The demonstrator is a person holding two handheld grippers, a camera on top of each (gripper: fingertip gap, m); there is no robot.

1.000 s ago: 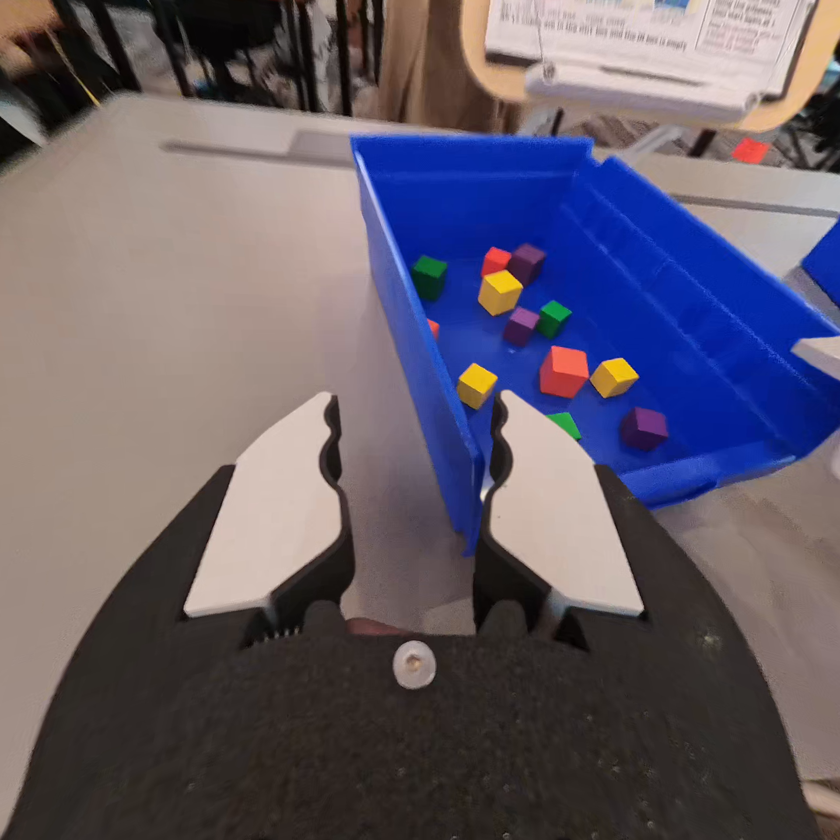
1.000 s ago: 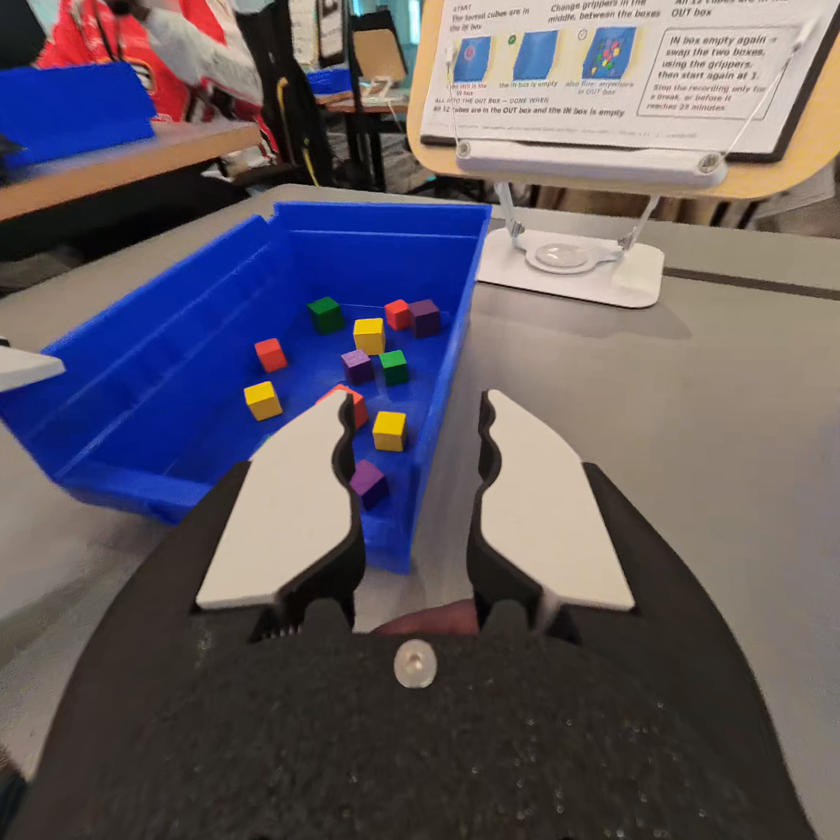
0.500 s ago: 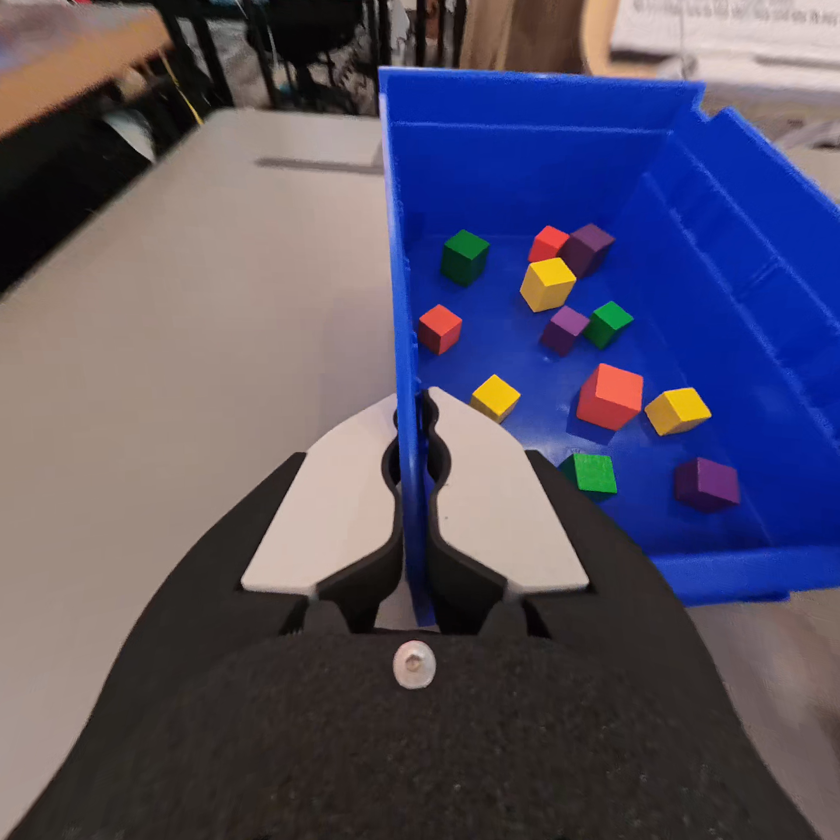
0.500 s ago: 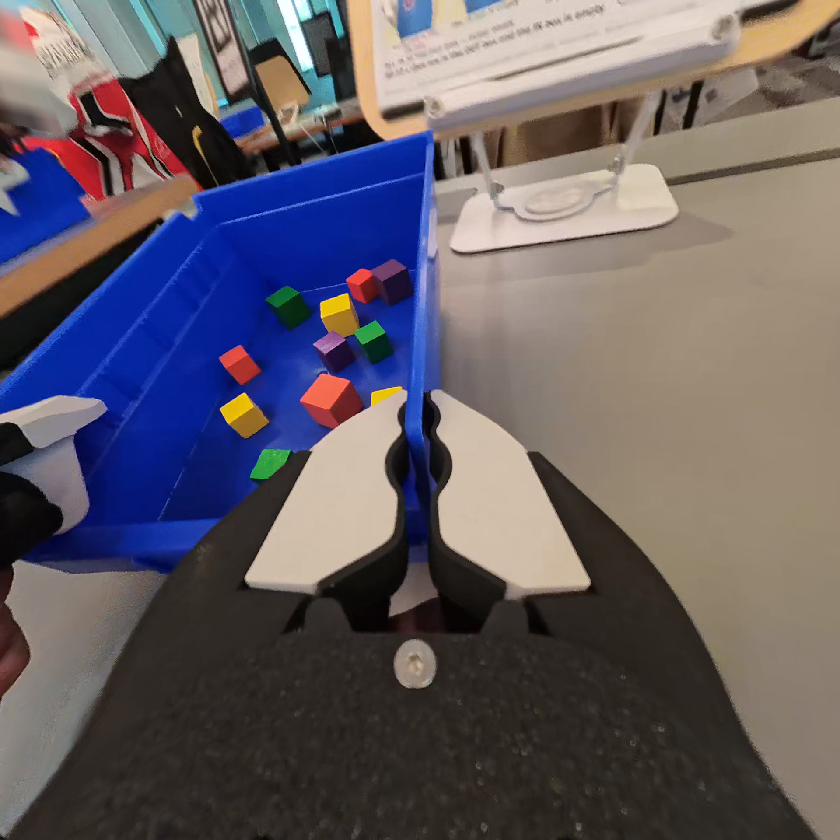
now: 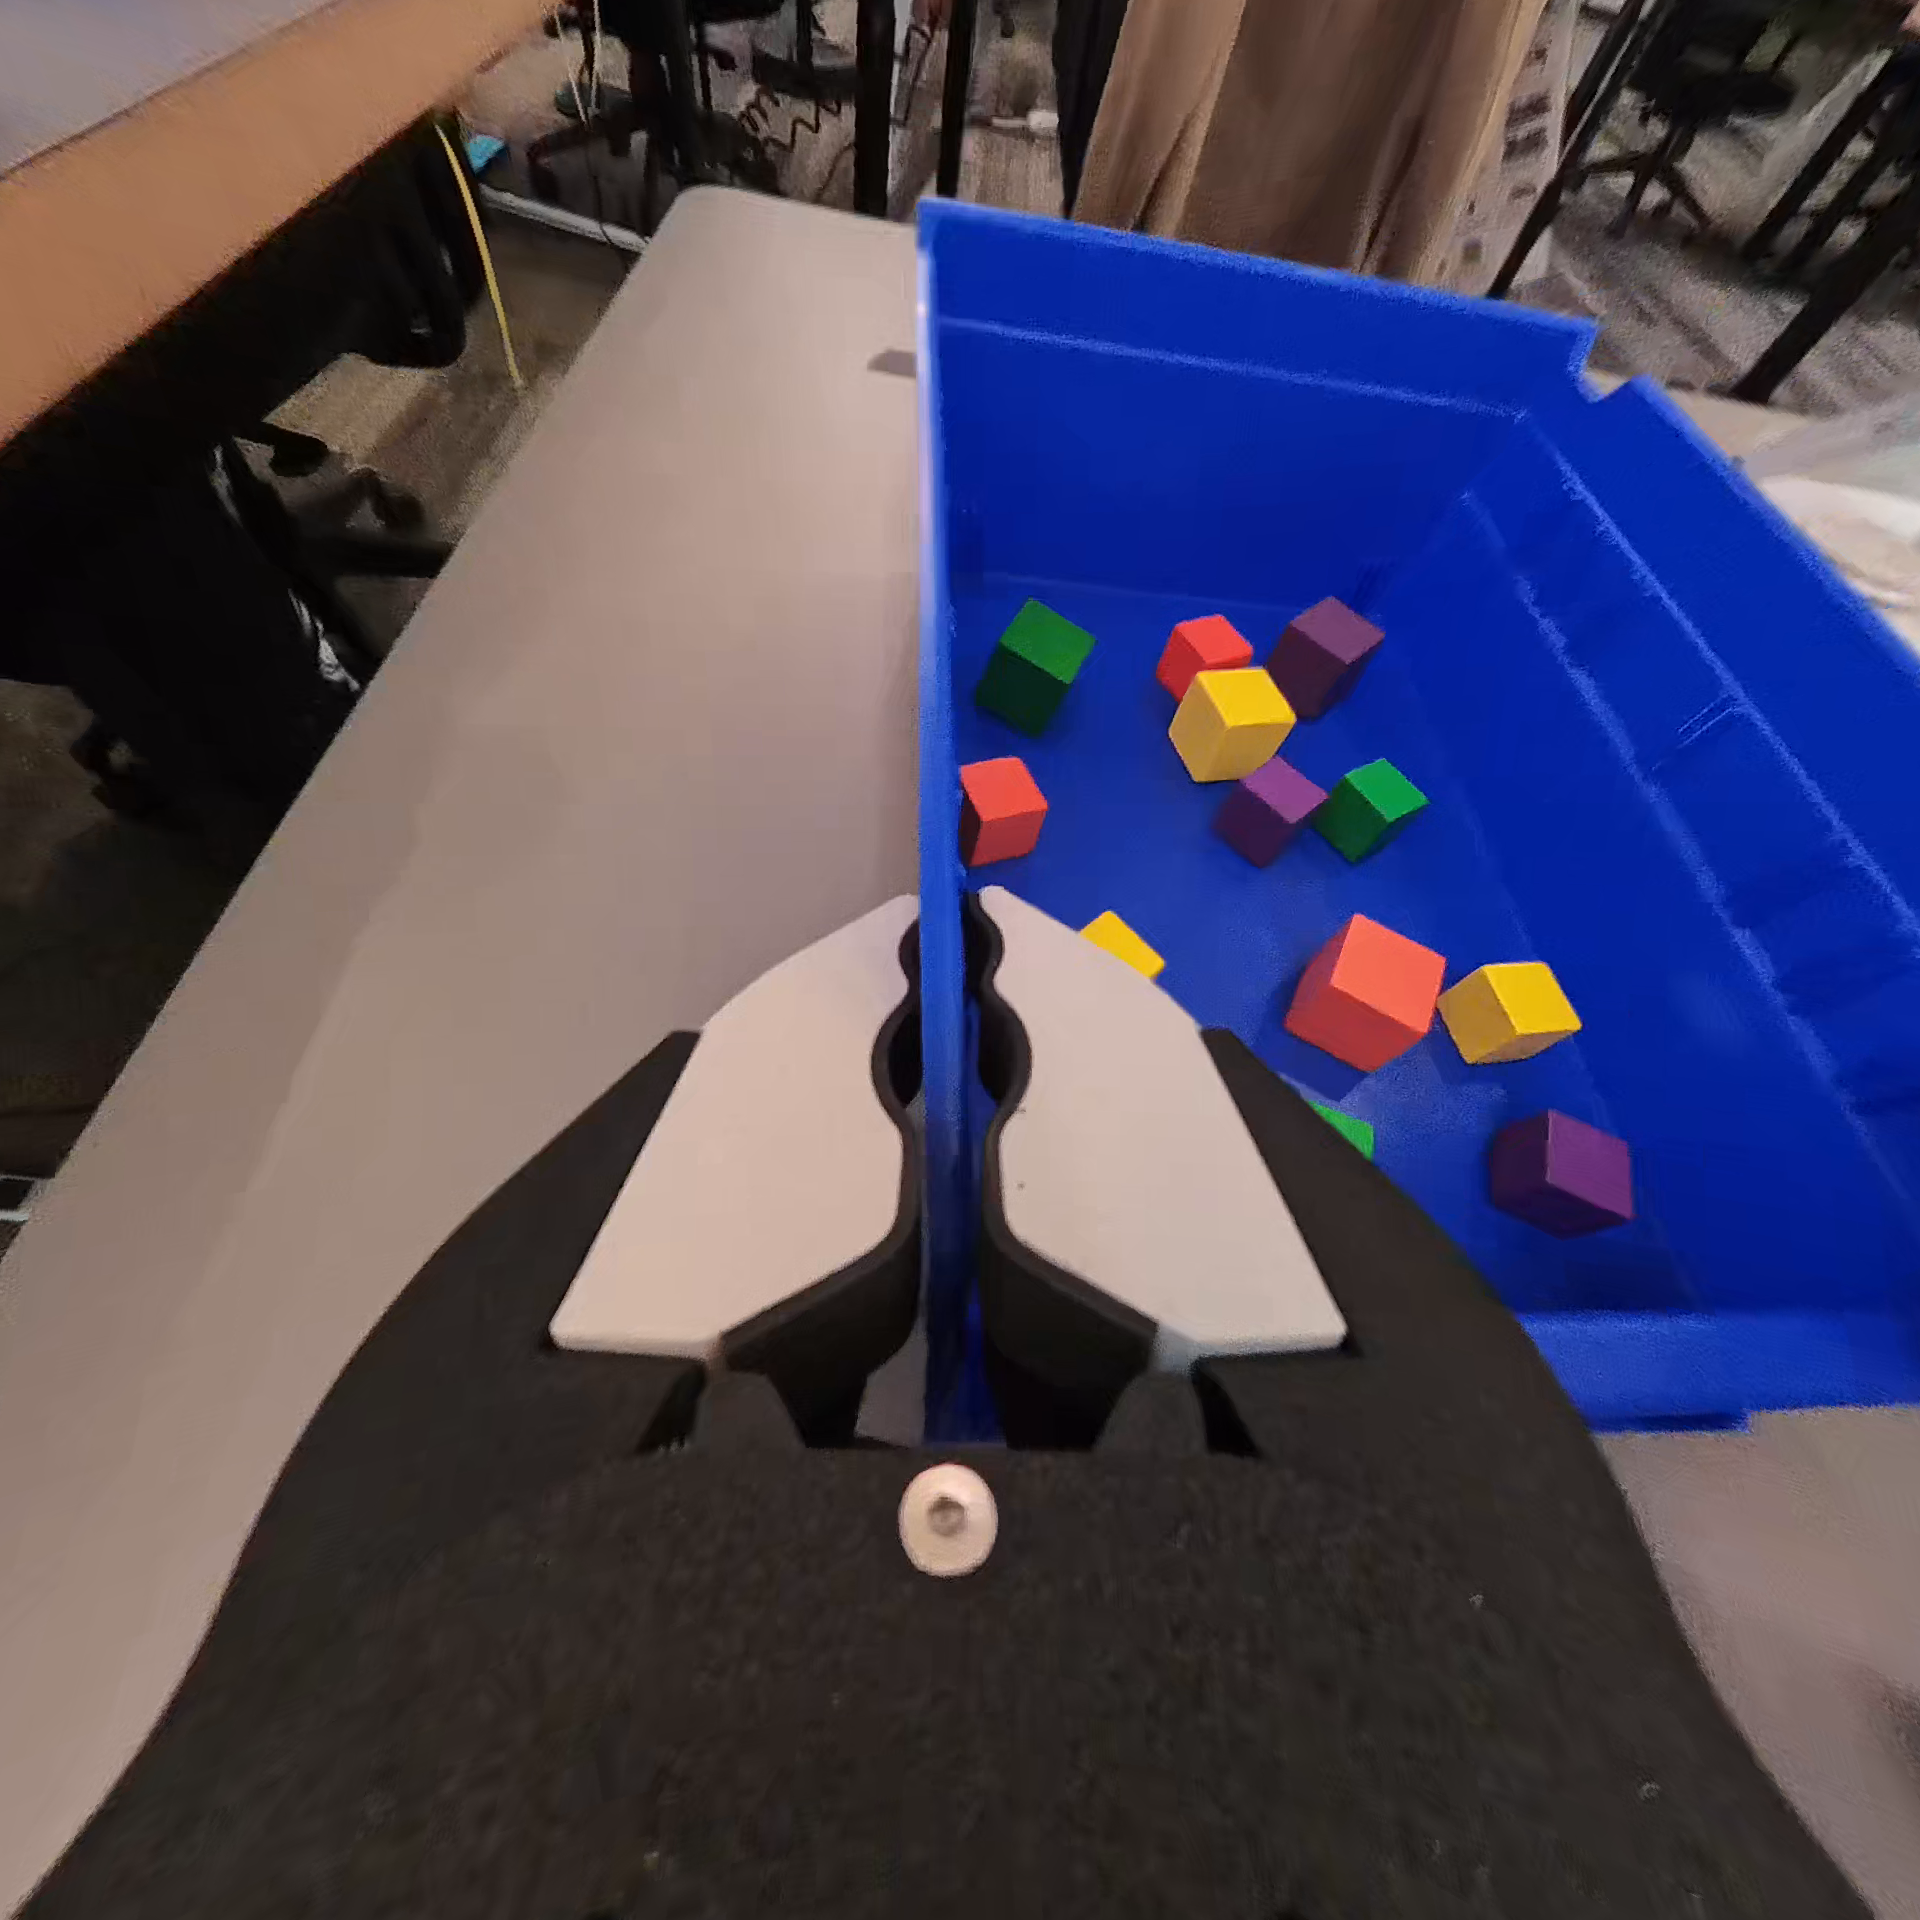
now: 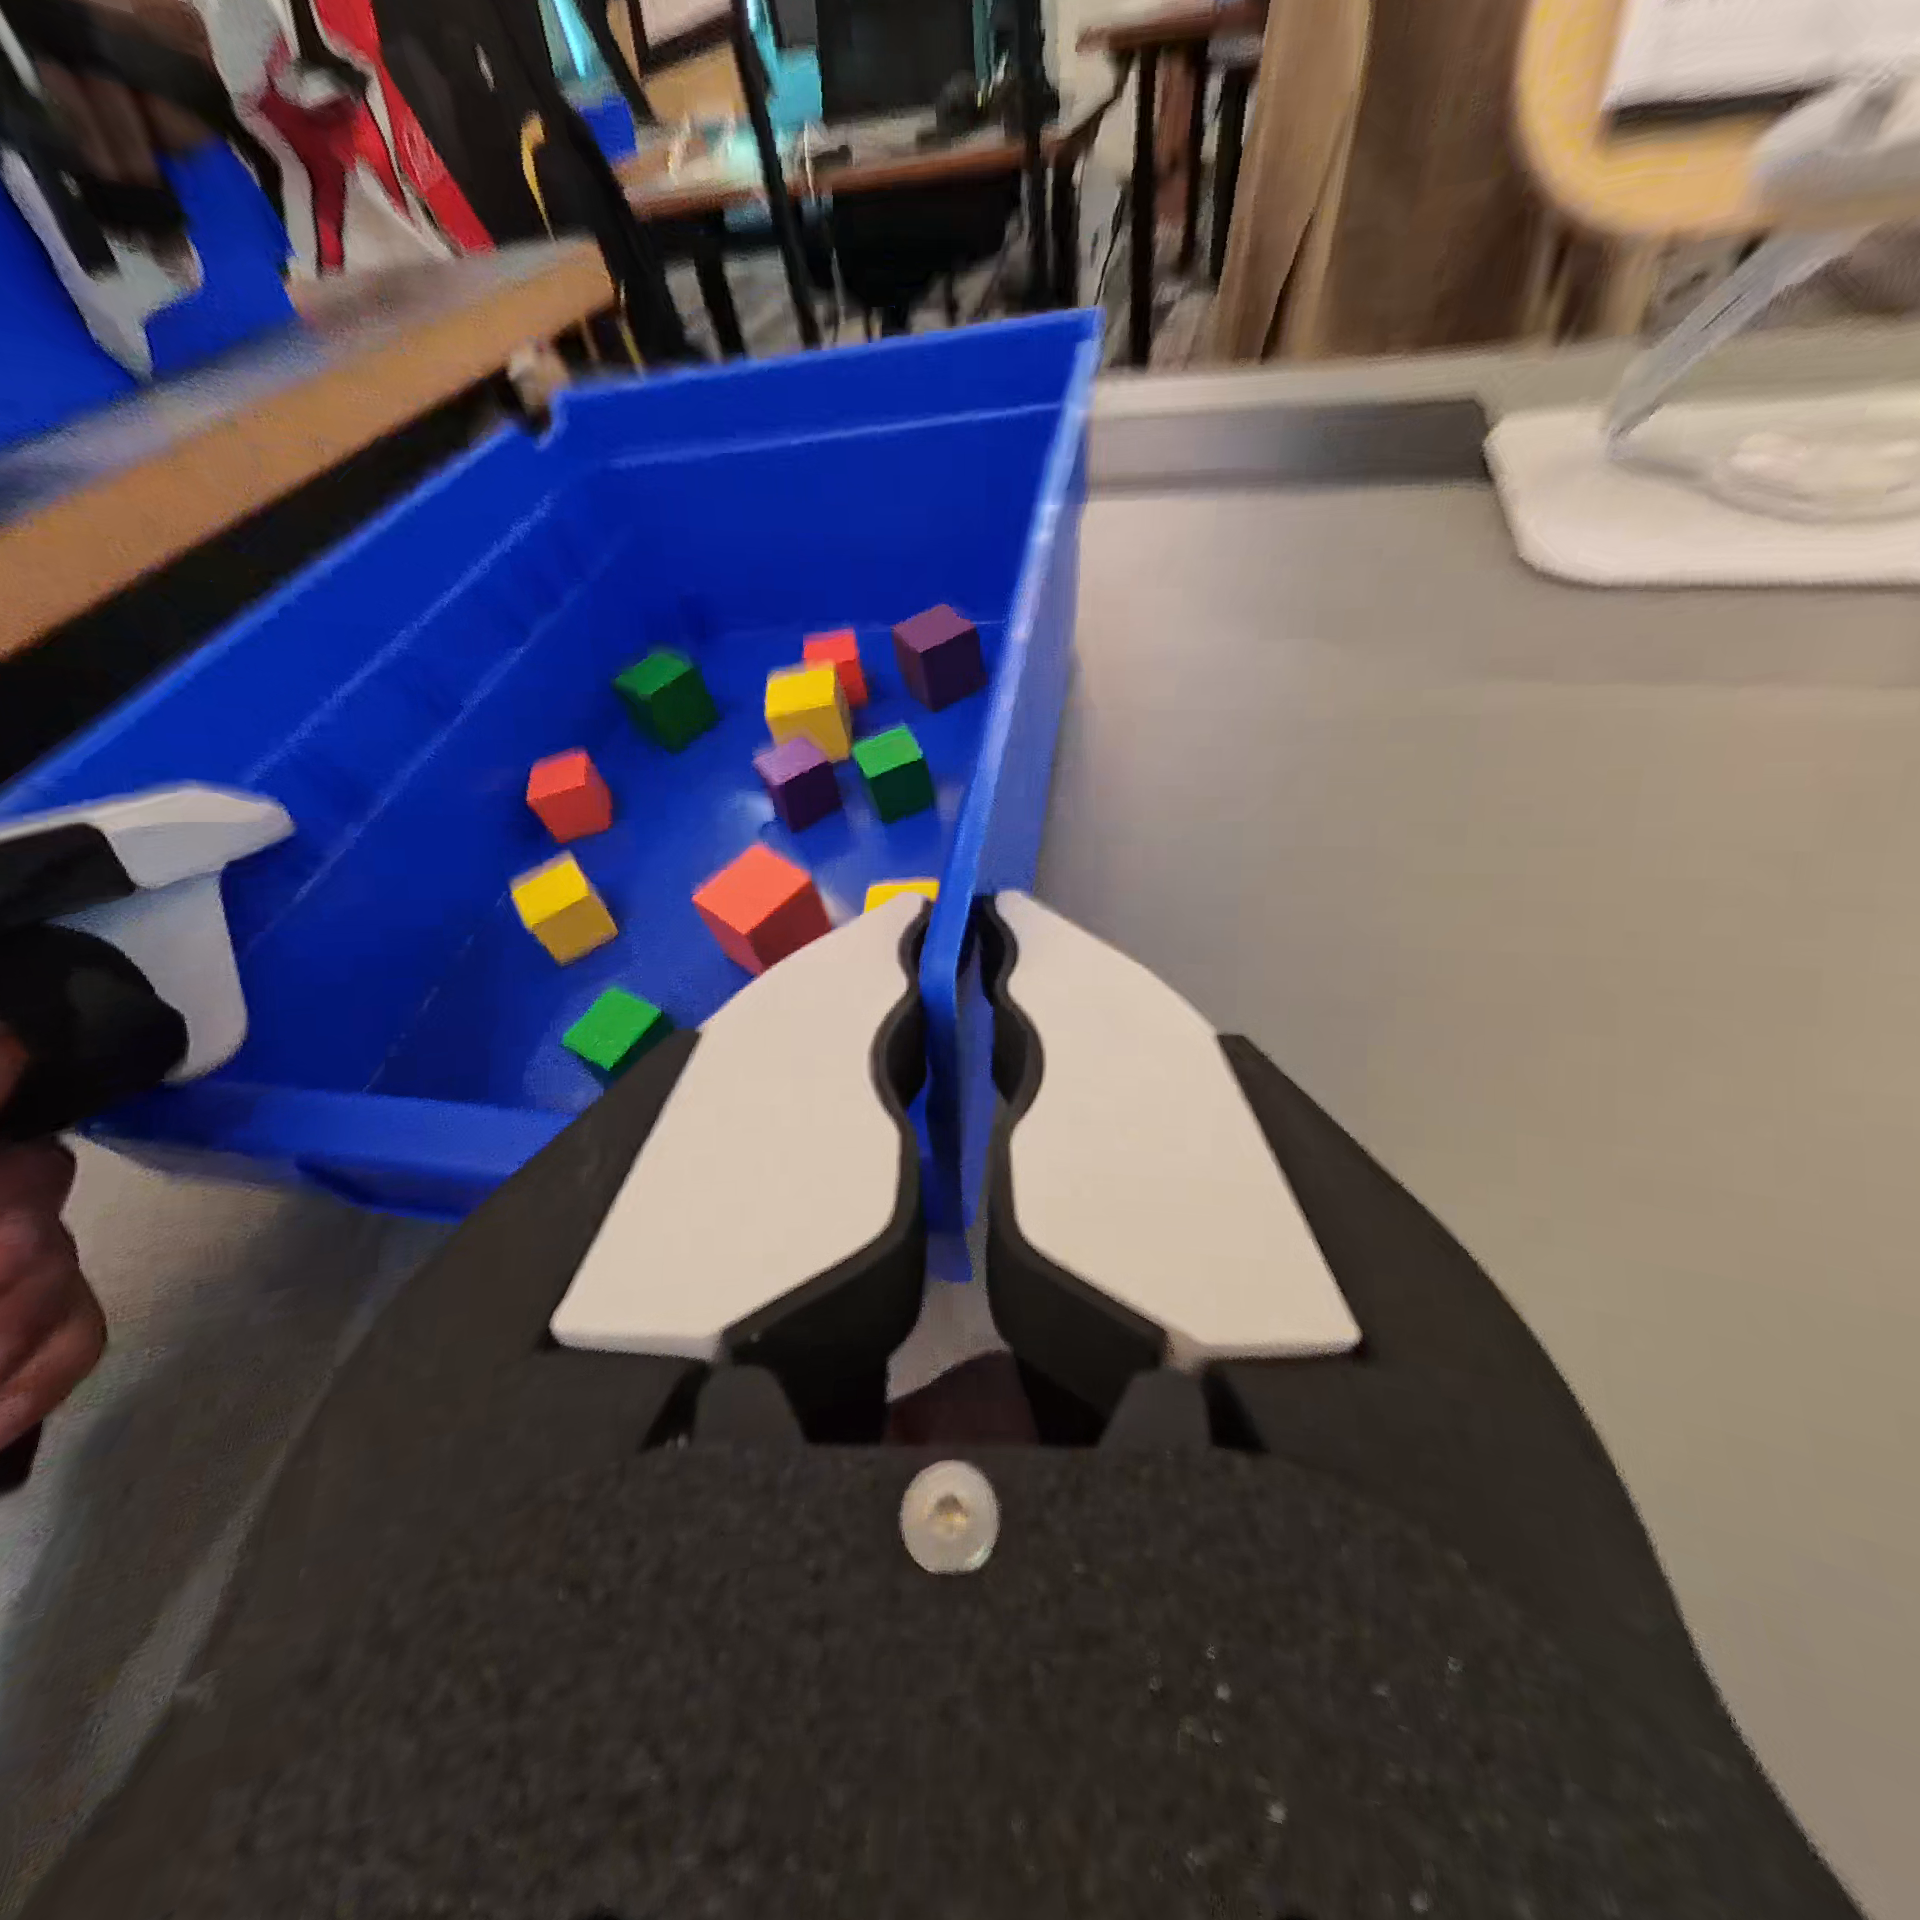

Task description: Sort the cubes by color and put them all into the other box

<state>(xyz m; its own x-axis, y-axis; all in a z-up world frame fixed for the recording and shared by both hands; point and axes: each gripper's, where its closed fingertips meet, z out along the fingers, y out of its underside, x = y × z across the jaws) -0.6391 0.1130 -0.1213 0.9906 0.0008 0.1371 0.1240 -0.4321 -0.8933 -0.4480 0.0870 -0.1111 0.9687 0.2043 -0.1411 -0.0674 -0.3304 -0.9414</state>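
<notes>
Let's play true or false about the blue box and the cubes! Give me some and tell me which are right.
1. The left gripper is shut on the box wall. True.
2. The right gripper is open above the cubes. False: it is shut on the opposite wall.
3. The big orange cube lies inside the box. True.
4. Every cube is yellow. False: green, purple, red and orange ones show too.
5. A purple cube lies on the table outside. False: it is in the box.

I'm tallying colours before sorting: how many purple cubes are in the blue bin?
3: one purple wooden cube at the blue plastic bin's far end, one mid-floor beside a green cube, one near the front. The claws may hide others.
</notes>
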